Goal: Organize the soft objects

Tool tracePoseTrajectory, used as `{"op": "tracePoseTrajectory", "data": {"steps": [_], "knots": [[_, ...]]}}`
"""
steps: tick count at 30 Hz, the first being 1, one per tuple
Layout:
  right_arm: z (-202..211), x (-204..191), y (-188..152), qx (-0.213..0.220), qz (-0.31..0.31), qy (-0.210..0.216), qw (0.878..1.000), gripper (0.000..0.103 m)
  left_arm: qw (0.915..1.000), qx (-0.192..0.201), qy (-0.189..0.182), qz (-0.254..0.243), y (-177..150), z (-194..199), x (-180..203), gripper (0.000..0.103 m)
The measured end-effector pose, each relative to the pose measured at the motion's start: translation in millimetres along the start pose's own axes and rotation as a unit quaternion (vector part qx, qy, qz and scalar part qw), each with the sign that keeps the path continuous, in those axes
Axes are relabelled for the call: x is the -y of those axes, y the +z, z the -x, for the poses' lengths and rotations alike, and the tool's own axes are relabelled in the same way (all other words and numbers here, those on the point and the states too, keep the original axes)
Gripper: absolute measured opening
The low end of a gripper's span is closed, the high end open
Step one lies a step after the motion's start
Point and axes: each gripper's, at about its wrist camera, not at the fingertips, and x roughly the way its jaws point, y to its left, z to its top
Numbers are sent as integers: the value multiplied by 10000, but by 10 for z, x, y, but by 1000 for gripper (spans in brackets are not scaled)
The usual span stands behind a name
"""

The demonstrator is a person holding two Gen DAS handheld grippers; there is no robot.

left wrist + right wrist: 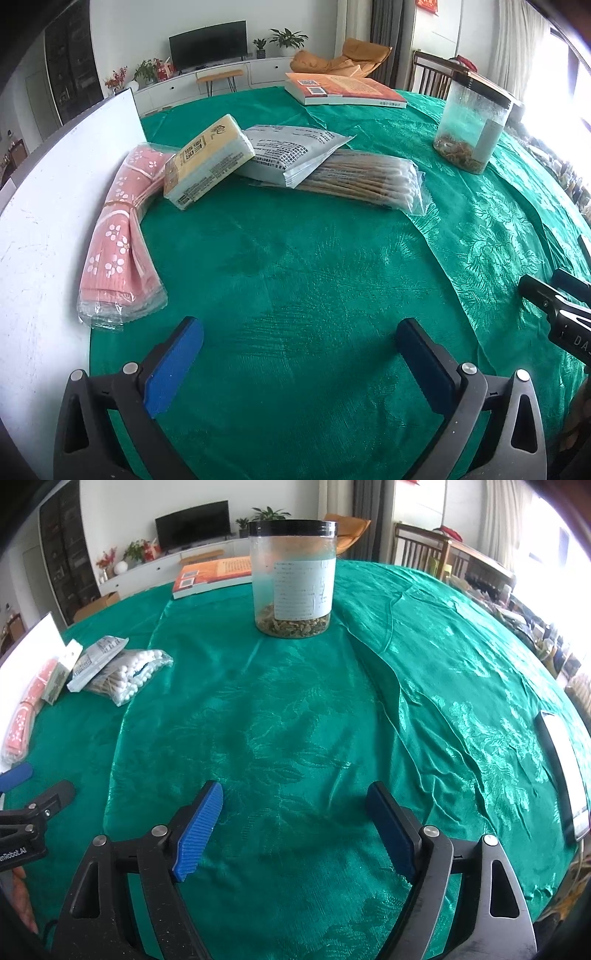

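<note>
Table: I see green patterned cloth (pixel 295 266) covering it, wrinkled toward the right edge.
White board (pixel 48 206): lies along the left edge.
Pink towel pack (pixel 118 236): rests half on the board, half on the cloth.
Tissue pack (pixel 208 160): leans on the towel pack's far end.
Grey pouch (pixel 291 147): lies over the cotton swab bag (pixel 365 181).
Jar (pixel 293 579): stands upright near the far middle.
Book (pixel 343 88): lies flat at the far edge.
Phone (pixel 563 768): lies at the right edge.
</note>
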Motion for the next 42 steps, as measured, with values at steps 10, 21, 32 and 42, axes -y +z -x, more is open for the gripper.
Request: {"op": "tracePoseTrajectory", "data": {"steps": [10, 21, 32, 42], "knots": [[6, 0, -4, -2, -5, 1, 10000, 84, 10000, -4, -3, -2, 2, 0, 0, 103], [10, -2, -3, -4, -4, 0, 10000, 84, 10000, -4, -3, -2, 2, 1, -1, 103], [20, -17, -14, -21, 30, 1, 10000, 86, 10000, -5, -3, -2, 1, 2, -1, 103], [22, -16, -13, -22, 29, 1, 10000, 86, 10000, -5, -3, -2, 2, 3, -1, 103]]}}
